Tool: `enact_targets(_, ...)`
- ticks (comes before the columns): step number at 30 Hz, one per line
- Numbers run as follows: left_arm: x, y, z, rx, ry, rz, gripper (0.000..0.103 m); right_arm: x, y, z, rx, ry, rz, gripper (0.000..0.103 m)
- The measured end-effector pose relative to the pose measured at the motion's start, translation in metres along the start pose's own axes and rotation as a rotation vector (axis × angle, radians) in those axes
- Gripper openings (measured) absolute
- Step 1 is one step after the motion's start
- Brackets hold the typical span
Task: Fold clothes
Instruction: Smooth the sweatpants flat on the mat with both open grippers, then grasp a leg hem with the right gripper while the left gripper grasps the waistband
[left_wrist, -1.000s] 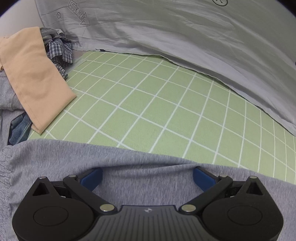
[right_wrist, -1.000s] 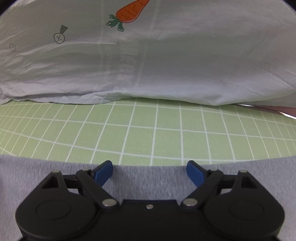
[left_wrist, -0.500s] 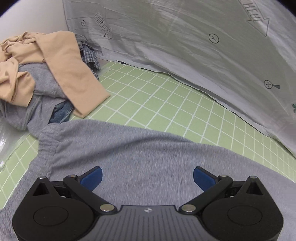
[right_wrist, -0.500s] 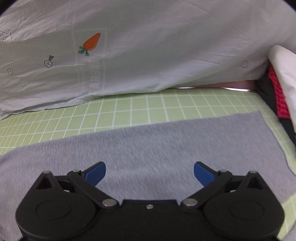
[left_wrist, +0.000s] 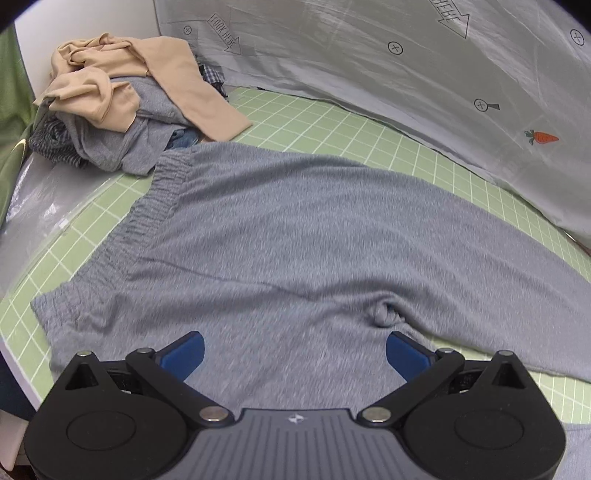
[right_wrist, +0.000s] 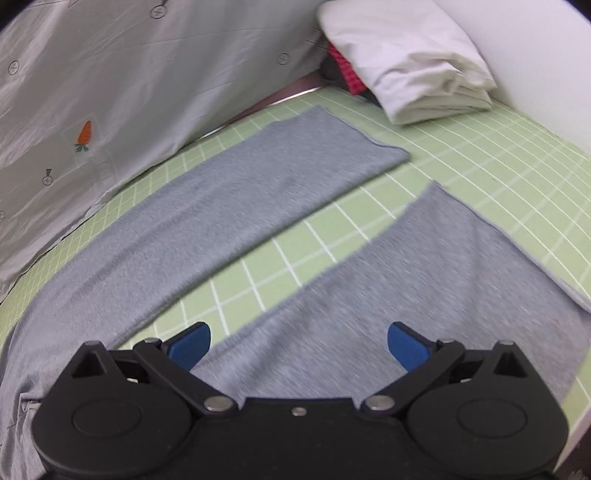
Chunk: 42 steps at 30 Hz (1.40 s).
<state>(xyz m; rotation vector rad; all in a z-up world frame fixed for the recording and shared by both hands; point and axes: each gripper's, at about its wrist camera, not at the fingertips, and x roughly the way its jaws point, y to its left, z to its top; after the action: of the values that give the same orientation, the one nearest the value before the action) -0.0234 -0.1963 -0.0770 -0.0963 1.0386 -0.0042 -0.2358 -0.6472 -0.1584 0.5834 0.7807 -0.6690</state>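
Note:
Grey sweatpants (left_wrist: 280, 236) lie spread flat on the green grid mat (left_wrist: 332, 125). The elastic waistband (left_wrist: 155, 206) is at the left in the left wrist view, with a small bunch of cloth at the crotch (left_wrist: 386, 314). My left gripper (left_wrist: 293, 356) is open and empty above the seat of the pants. In the right wrist view the two legs (right_wrist: 229, 206) lie apart with mat between them. My right gripper (right_wrist: 297, 343) is open and empty above the near leg (right_wrist: 406, 273).
A heap of unfolded clothes, beige (left_wrist: 155, 77) over grey and plaid, sits at the mat's far left. A folded white stack (right_wrist: 410, 62) lies at the far right. A grey printed sheet (right_wrist: 129, 81) runs along the back. The mat's front edge (left_wrist: 22, 332) is close on the left.
Both grippers have pulled back and up from close to the mat. The whole spread pants, the clothes heap and the folded stack have come into view. Both stay open.

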Motion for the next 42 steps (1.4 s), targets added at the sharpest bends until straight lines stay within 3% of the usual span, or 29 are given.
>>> enact_targets(9,-0.022,-0.002,-0.052,0.013,0.020,0.025,0.103,-0.011,-0.064,-0.033,0.007,0.022,-0.130,0.103)
enact_targets(15,-0.032,-0.001,-0.079,0.000,0.031,0.041,0.103,-0.011,-0.079,-0.047,-0.106,0.000,-0.242,0.103)
enact_targets(29,-0.038,0.007,-0.092,-0.036,0.058,0.087,0.103,-0.002,-0.102,-0.047,-0.064,0.000,-0.207,0.102)
enact_targets(32,-0.037,0.013,-0.090,-0.061,0.056,0.097,0.103,-0.007,-0.106,-0.046,-0.016,-0.015,-0.214,0.094)
enact_targets(38,-0.032,0.040,-0.084,-0.180,0.076,0.102,0.103,-0.011,-0.110,-0.043,0.001,-0.012,-0.249,0.064)
enact_targets(42,-0.029,0.057,-0.078,-0.215,0.064,0.120,0.103,-0.012,-0.108,-0.040,-0.010,0.001,-0.248,0.055)
